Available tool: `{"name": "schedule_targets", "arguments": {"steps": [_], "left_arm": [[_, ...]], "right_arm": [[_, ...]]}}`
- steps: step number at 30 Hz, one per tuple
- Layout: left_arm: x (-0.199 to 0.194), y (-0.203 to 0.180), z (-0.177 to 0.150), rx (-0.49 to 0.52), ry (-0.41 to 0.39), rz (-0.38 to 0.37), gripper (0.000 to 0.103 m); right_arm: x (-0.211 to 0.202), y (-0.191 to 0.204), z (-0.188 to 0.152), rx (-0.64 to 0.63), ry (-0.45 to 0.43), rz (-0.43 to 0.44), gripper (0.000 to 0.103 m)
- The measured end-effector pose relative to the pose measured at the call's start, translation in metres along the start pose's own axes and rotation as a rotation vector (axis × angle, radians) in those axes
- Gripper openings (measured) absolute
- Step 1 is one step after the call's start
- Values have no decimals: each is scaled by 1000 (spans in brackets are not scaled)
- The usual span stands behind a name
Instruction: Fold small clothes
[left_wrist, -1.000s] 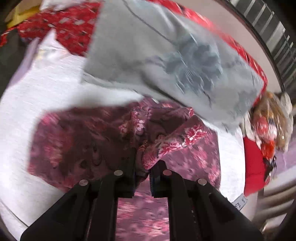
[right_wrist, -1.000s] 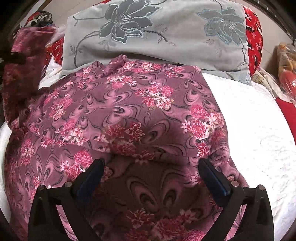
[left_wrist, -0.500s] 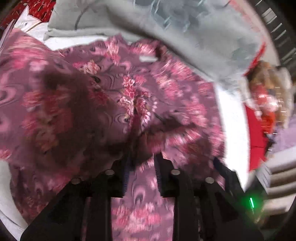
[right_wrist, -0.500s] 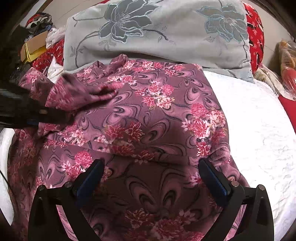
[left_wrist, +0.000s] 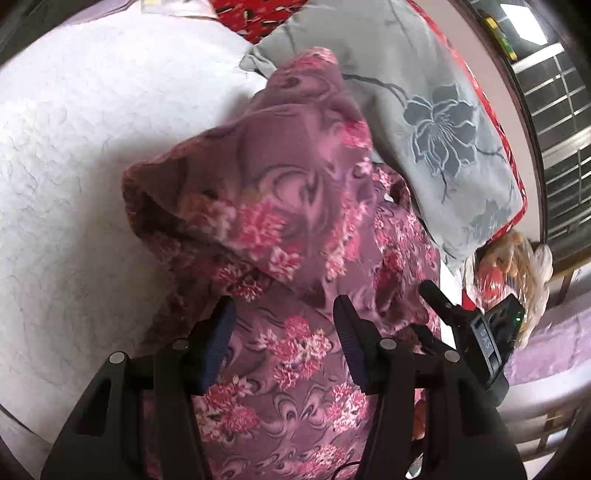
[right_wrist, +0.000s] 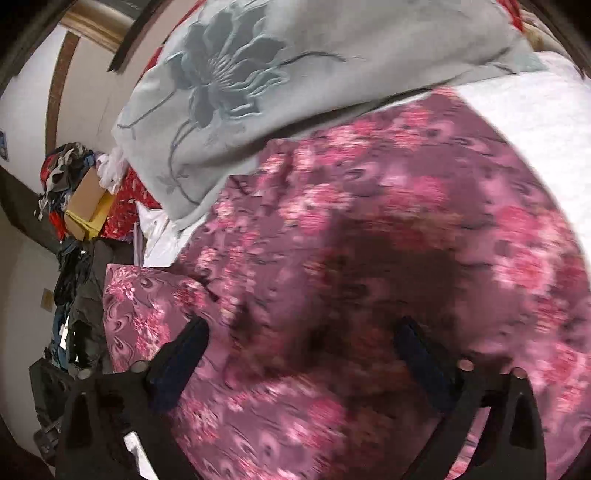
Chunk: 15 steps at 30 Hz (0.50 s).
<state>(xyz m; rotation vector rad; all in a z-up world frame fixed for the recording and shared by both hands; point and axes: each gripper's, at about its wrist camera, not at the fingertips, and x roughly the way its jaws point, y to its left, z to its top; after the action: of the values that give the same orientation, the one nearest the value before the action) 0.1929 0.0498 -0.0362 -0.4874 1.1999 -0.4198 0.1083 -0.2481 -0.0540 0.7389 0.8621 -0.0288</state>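
One flap of the flowered garment (left_wrist: 295, 229) lies folded over on the bed (left_wrist: 74, 147), more folding likely remaining; the left hand-held gripper (left_wrist: 284, 328) is opening and empty, and the right hand-held gripper (right_wrist: 299, 343) is closing, wide, gripping nothing.

The right wrist view smears the mauve floral-print garment (right_wrist: 369, 258) with motion blur, so its folds cannot be read there. The grey flower-embroidered pillow (left_wrist: 436, 122) is partly covered by a raised flap of that garment (its far corners run off the frame). The clutter pile of dark clothes and a cardboard box (right_wrist: 74, 206) is too small to sort out.
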Motion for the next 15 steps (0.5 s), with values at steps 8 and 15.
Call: {"name": "schedule_targets", "arguments": {"steps": [8, 15], "left_arm": [[4, 11, 1, -33, -10, -30, 53], [9, 17, -9, -78, 19, -64, 53]], "right_arm": [[-50, 12, 30, -156, -121, 9, 2], [-68, -78, 51, 2, -118, -242, 2]]}}
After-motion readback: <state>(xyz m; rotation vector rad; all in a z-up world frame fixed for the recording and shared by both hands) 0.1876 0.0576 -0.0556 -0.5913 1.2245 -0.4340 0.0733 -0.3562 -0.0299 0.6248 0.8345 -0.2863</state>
